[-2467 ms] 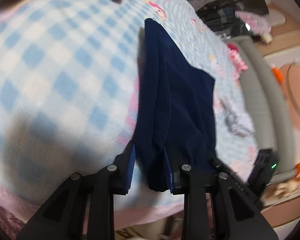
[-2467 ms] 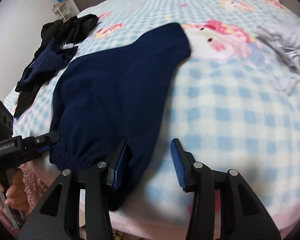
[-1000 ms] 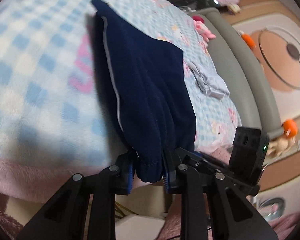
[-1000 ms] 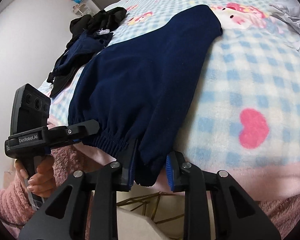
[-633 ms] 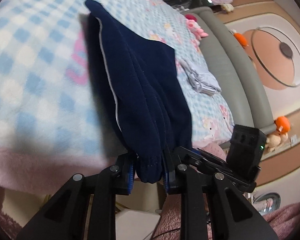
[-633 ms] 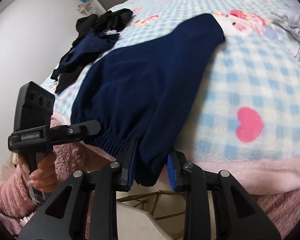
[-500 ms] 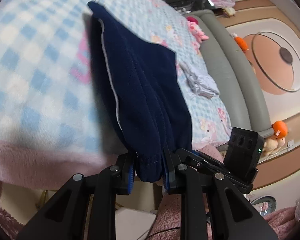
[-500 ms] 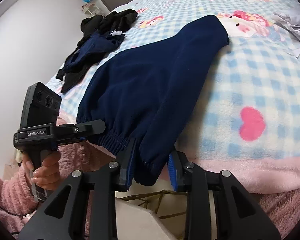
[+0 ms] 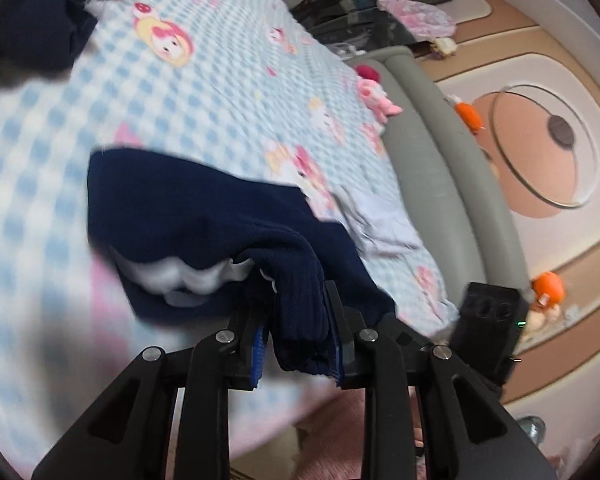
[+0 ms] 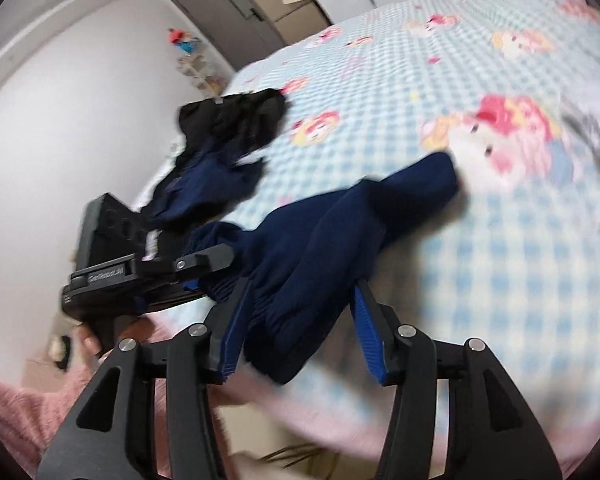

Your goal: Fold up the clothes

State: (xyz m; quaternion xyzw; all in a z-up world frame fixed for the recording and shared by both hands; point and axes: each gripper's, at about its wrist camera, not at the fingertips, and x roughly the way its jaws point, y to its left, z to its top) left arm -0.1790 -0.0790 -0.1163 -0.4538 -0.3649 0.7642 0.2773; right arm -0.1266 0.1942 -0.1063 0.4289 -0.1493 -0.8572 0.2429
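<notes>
A navy blue garment lies bunched on the blue checked bed blanket, its ribbed waistband lifted at the near edge. My left gripper is shut on one end of the waistband; a pale lining shows under the raised fold. In the right wrist view the same navy garment drapes between the blue pads of my right gripper, whose jaws stand wide apart around the waistband. The left gripper shows there at the left, clamped on the band.
A heap of dark clothes lies at the far left of the bed. A crumpled grey garment lies by the grey padded headboard. Plush toys sit near it. A door and white wall stand beyond.
Both grippers have lifted the waistband and carried it forward over the bed, doubling the garment over itself. The right gripper's jaws now stand wider apart than before.
</notes>
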